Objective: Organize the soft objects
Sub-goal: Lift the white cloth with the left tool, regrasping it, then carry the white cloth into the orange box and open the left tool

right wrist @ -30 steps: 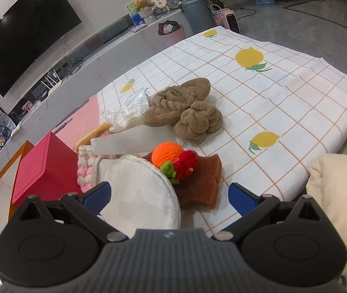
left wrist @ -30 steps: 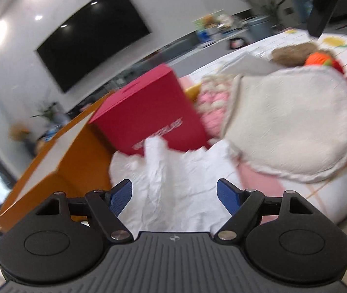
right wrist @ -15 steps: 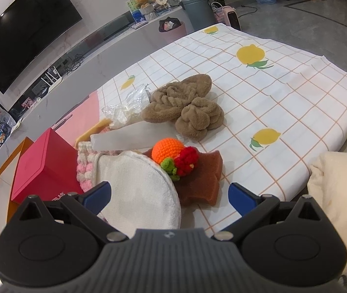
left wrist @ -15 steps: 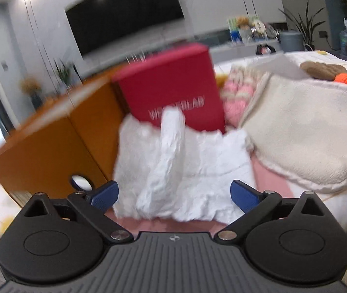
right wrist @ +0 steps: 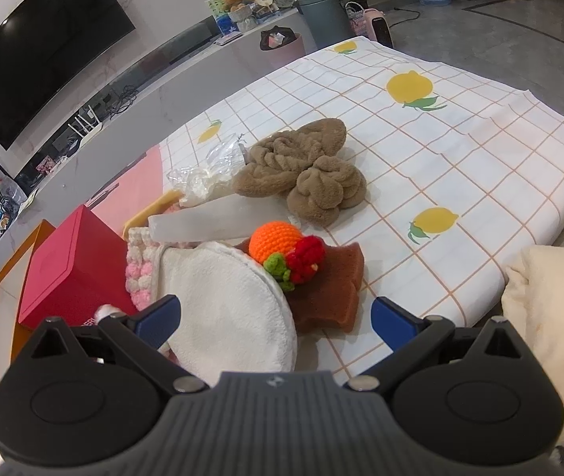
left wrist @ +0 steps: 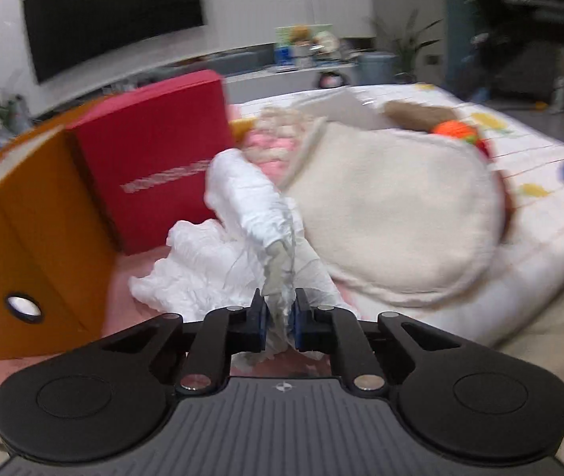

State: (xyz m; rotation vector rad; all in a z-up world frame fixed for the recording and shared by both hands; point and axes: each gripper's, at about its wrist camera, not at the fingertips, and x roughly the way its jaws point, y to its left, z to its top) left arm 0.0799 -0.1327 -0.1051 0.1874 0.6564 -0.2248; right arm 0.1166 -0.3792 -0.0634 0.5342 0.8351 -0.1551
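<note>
- My left gripper has just closed its jaws on the white cloth; a thin fold is pinched between the blue pads.
- From the pinch, the cloth rises as a rolled ridge, with its long axis running up and slightly left toward the red box; the rest lies crumpled low and left of the jaws.
- The cloth looks thin, crinkled and papery.
- Left of it stands an orange box with a round hole; the red box is smooth, with pale lettering.
- Right of the cloth, touching it, lies a cream pad, fleecy and rounded, with a stitched rim.
- My right gripper hangs open, nothing between its fingers, above the pad and the brown sponge.
- A crocheted orange ball with red and green bits rests on the sponge.
- Beyond sits a brown towel, plush and coiled, on the checked lemon-print sheet.
</note>
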